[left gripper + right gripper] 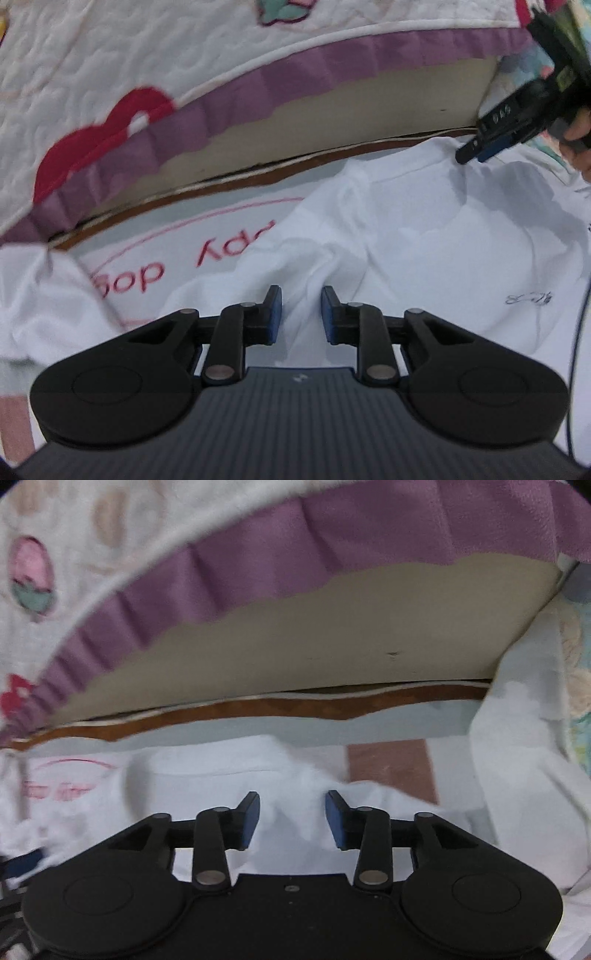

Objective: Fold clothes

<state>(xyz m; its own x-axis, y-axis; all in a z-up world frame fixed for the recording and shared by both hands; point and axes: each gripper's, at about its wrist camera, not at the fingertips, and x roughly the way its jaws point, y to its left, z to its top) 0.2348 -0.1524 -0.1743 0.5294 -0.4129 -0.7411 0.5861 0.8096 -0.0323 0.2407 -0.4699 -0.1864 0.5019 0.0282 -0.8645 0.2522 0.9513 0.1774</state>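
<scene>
A white T-shirt [406,229] with red lettering lies crumpled on a flat surface below a bed edge. My left gripper [301,310] is open, its fingers either side of a raised fold of the shirt. My right gripper [291,812] is open too, with a peak of the white shirt [295,775] between its blue pads [249,819]. In the left wrist view the right gripper [476,147] shows at the upper right, low over the shirt's far edge.
A quilted bedspread [129,74] with a purple frill [295,546] hangs over a beige mattress side [314,646] just ahead. A brown strip [258,705] runs beneath it. More white and patterned cloth [524,738] lies to the right.
</scene>
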